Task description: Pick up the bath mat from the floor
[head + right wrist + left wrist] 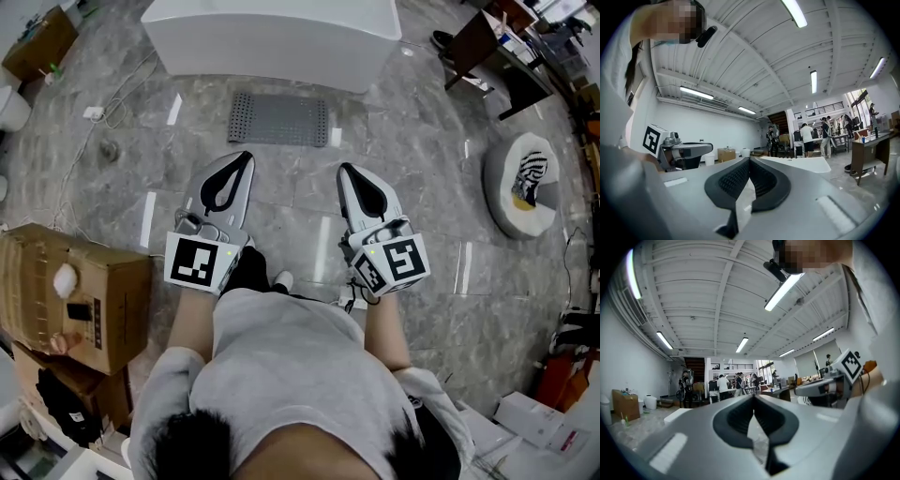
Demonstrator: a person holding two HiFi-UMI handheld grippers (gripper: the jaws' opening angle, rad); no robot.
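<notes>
Person [281, 366] holds two grippers, left gripper [246, 157] and right gripper [345, 169], both closed and empty. One mat [278, 119] lies on the floor [422, 187] ahead.

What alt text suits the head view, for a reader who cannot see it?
A grey bath mat lies flat on the floor, before a white block. Nearer the camera, a person holds the left gripper and right gripper, both shut and empty, short of it.
</notes>
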